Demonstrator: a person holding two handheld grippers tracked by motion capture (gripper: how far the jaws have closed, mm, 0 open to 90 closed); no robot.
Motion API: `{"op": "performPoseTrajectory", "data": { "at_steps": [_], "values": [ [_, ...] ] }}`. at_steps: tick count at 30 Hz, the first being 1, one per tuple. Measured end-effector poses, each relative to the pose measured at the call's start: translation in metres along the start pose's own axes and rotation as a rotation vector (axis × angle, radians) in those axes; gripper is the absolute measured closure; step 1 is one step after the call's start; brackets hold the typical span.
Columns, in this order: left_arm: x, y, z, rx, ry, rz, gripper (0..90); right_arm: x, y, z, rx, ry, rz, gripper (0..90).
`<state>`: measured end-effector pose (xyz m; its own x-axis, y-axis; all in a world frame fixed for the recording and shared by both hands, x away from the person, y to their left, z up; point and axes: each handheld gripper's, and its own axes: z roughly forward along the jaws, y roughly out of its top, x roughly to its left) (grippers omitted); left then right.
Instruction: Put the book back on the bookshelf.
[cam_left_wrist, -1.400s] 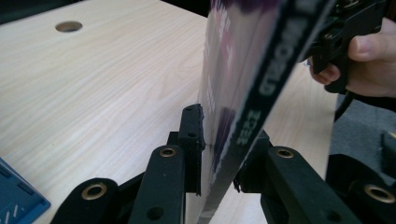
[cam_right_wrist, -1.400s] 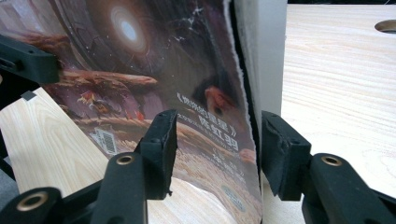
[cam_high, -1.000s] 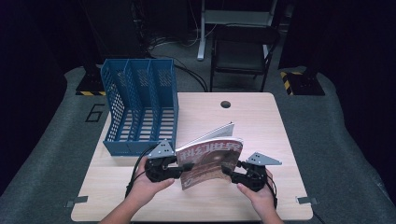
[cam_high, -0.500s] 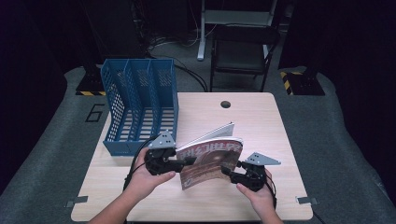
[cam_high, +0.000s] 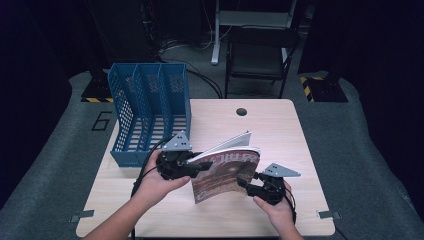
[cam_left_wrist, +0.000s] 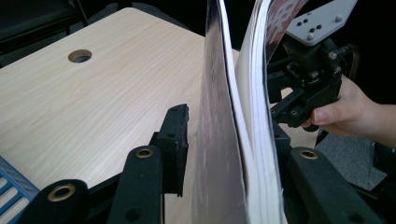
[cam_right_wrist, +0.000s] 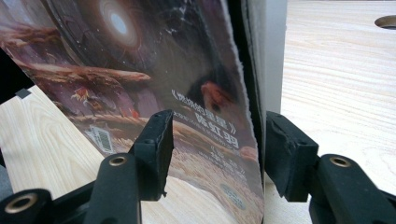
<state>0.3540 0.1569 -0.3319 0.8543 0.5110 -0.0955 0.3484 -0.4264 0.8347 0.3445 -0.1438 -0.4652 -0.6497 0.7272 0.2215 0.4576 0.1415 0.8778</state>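
High view: left gripper (cam_high: 202, 167) and right gripper (cam_high: 244, 181) are flanking thick brown-covered paperback magazine (cam_high: 225, 172); pad contact unclear.

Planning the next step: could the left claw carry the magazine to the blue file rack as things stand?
Probably yes: the blue file rack stands just beyond the left claw, bare table around it, though the right claw also straddles the magazine.
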Motion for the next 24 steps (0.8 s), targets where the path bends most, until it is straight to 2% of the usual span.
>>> {"op": "performPoseTrajectory", "data": {
  "at_steps": [3,8,12,17,19,24],
  "values": [
    [-0.001,0.004,0.000,0.021,-0.009,-0.002,62.8,0.000,0.000,0.000,0.002,-0.002,-0.006,47.1],
    [-0.002,0.011,0.000,0.037,0.001,0.011,66.1,0.000,0.000,-0.002,0.006,-0.009,-0.011,49.9],
    [-0.002,0.017,0.001,0.038,-0.016,-0.001,68.3,-0.001,-0.001,-0.001,0.011,-0.006,-0.007,51.0],
    [-0.004,0.025,0.001,0.044,-0.016,0.025,68.6,-0.001,-0.001,-0.002,0.009,-0.005,-0.004,52.3],
    [-0.005,0.027,0.002,0.049,-0.023,0.018,68.6,-0.001,0.000,-0.003,0.006,-0.009,-0.001,55.5],
    [-0.006,0.036,0.006,0.066,-0.021,0.050,69.1,-0.002,0.001,-0.006,-0.008,-0.006,-0.008,61.7]
  ]
}}
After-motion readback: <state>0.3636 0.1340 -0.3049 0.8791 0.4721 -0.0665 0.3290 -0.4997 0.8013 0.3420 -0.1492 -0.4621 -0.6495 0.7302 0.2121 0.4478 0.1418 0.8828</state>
